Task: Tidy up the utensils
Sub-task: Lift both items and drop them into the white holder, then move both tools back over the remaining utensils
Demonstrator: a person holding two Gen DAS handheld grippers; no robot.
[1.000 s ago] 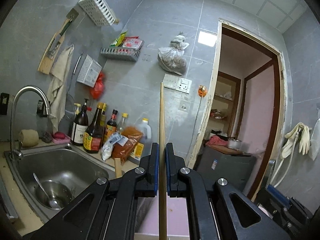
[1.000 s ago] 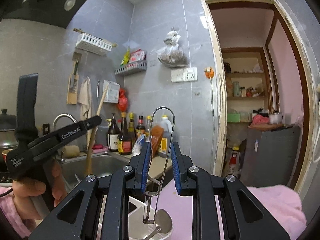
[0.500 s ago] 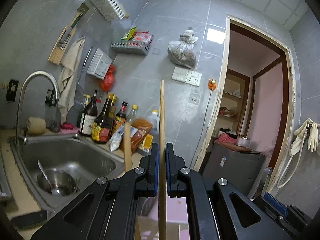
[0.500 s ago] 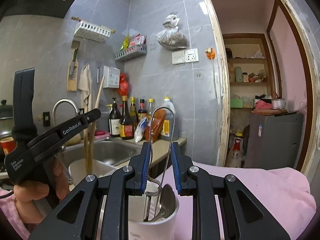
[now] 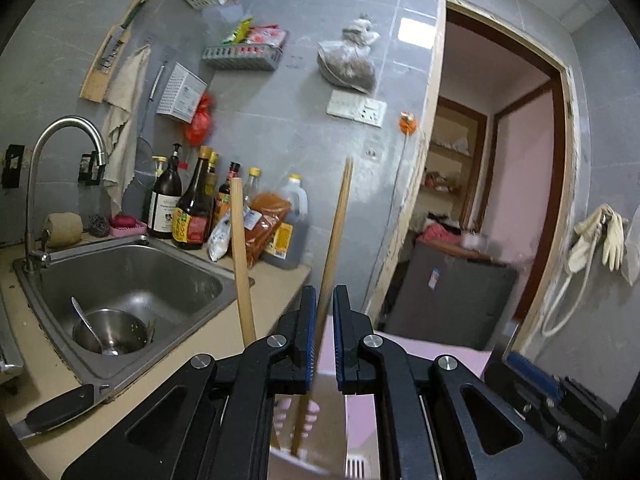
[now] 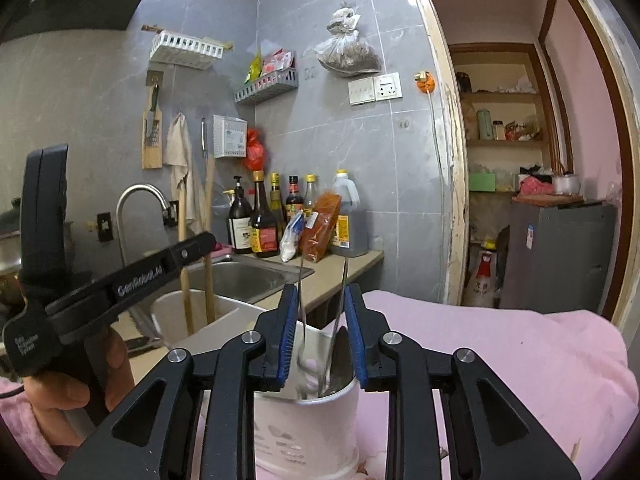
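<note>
While its blue-padded jaws stand slightly apart, the left claw [image 5: 324, 332] flanks a round wooden chopstick [image 5: 334, 240]; the right claw [image 6: 322, 336] gapes around a wire utensil [image 6: 336, 320] inside a white perforated holder [image 6: 308, 436]. Beyond: tan bench [image 5: 208, 344], steel sink [image 5: 132, 276], grey tiles.

Left black two-finger gripper [image 5: 324, 336], jaws slightly parted; right black two-finger gripper [image 6: 322, 336], jaws wide apart, both pointing forward.

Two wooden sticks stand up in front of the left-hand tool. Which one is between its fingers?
The thinner, longer stick, leaning slightly right, passes between the left gripper. The thicker stick stands outside, to its left.
</note>
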